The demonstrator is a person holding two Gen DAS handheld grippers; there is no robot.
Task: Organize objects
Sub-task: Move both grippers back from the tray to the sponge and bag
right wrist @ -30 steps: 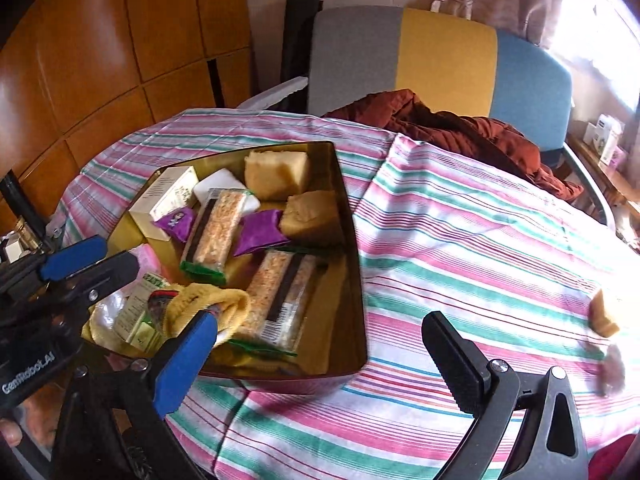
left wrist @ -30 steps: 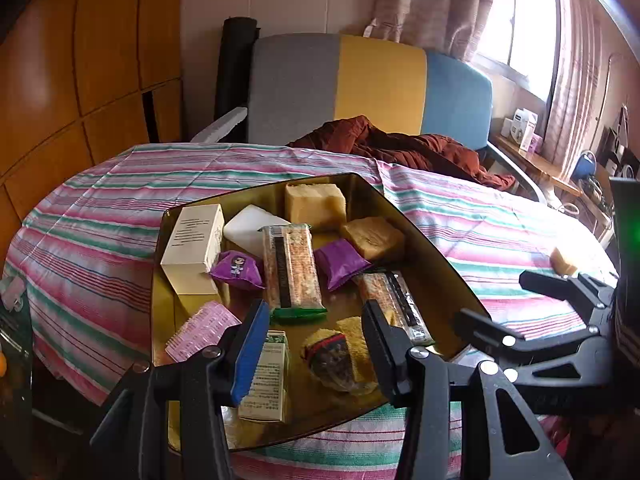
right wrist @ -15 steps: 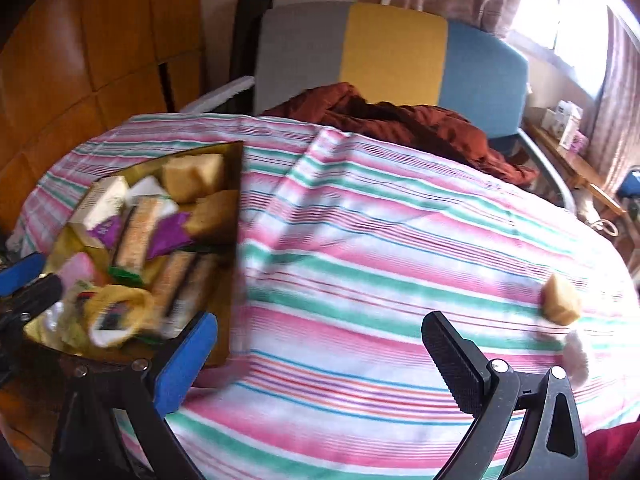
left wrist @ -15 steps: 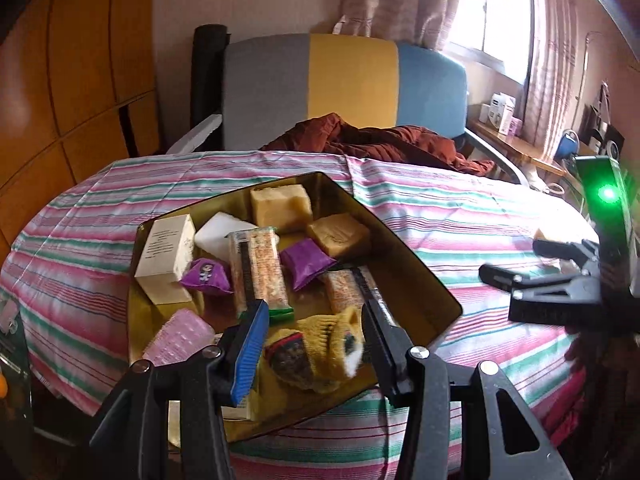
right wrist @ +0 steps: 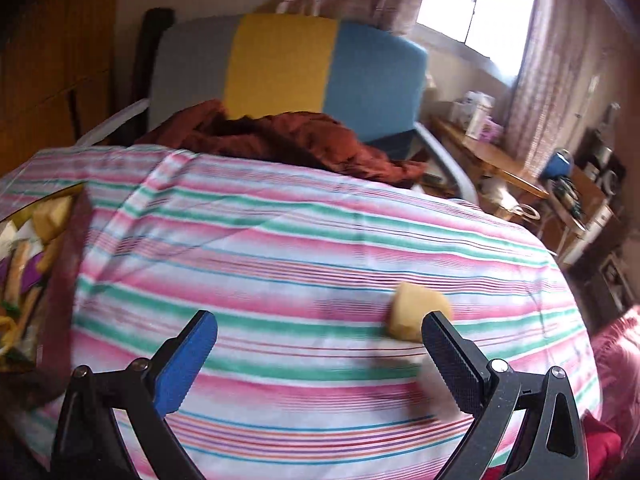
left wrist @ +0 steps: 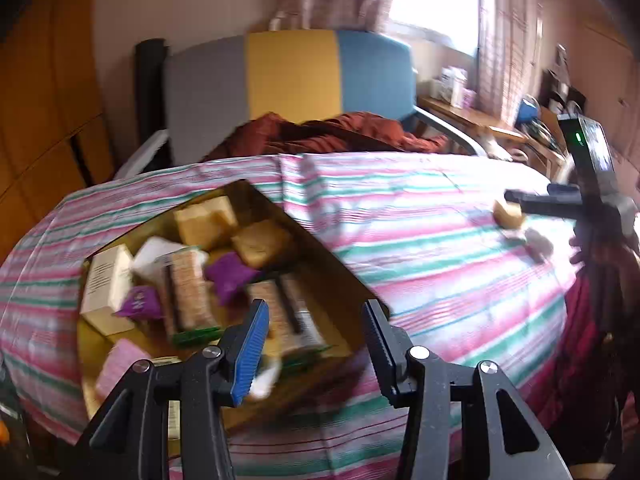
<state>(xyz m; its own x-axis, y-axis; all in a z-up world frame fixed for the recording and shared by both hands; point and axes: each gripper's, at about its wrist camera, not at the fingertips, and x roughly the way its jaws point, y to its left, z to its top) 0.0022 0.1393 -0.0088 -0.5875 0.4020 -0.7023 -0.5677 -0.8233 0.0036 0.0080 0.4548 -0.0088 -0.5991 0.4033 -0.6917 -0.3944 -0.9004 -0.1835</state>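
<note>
A gold tray (left wrist: 332, 276) on the striped tablecloth holds several snacks: yellow blocks, purple packets, cereal bars, a white box and a pink packet. My left gripper (left wrist: 314, 336) is open and empty above the tray's near right corner. My right gripper (right wrist: 320, 344) is open and empty over the cloth; a yellow block (right wrist: 412, 308) lies just beyond its right finger, with a blurred pale object beside it. The same block (left wrist: 508, 212) shows in the left wrist view, next to the right gripper (left wrist: 532, 204). The tray's edge (right wrist: 76, 232) sits at the far left of the right wrist view.
A chair with grey, yellow and blue back (left wrist: 288, 76) stands behind the table, with a rust-red cloth (left wrist: 328, 132) draped on its seat. A cluttered wooden desk (right wrist: 496, 164) stands at the right under the window. The round table's edge curves off to the right.
The yellow knitted item held between my left fingers is gone from them and my left gripper has swung right. My right gripper has moved right, close to the yellow block.
</note>
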